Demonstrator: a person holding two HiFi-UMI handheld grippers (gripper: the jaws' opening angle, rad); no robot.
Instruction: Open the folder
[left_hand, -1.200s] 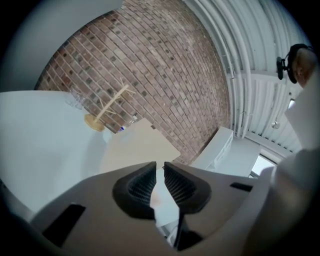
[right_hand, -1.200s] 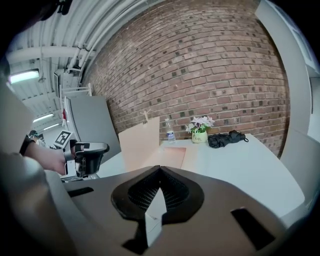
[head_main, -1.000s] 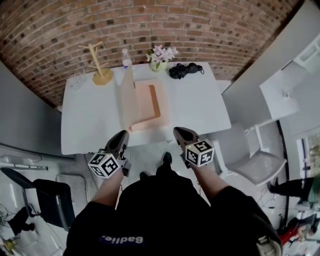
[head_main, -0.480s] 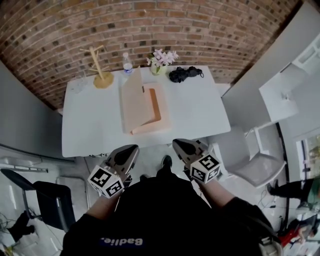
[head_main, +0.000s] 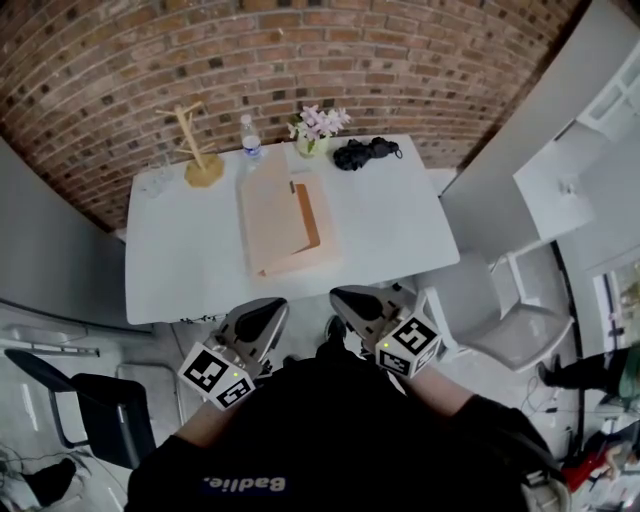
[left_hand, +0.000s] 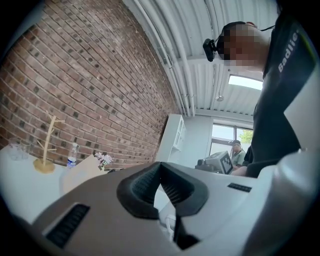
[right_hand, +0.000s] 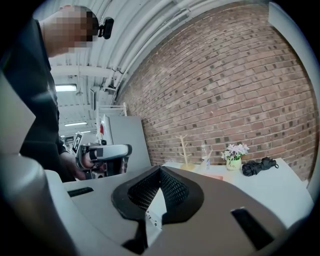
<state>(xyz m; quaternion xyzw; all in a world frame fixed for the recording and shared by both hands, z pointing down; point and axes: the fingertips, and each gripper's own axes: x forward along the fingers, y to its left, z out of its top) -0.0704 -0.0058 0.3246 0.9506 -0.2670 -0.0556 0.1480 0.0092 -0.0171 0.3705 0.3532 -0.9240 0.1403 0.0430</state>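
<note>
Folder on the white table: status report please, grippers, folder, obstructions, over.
Left gripper and right gripper shut, empty, short of the table. Folder part open, cover tilted up, orange inside showing. Nothing between grippers and folder; bottle and flowers stand behind it.

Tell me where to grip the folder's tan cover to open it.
Grip the cover by its free long edge, beside the orange sheet, coming from the table's right side. Its hinge seems to run along the left edge, so the right edge is the one that lifts.

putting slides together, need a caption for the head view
Tan folder on a white table; left tool and right tool shut and empty, short of its edge.
</note>
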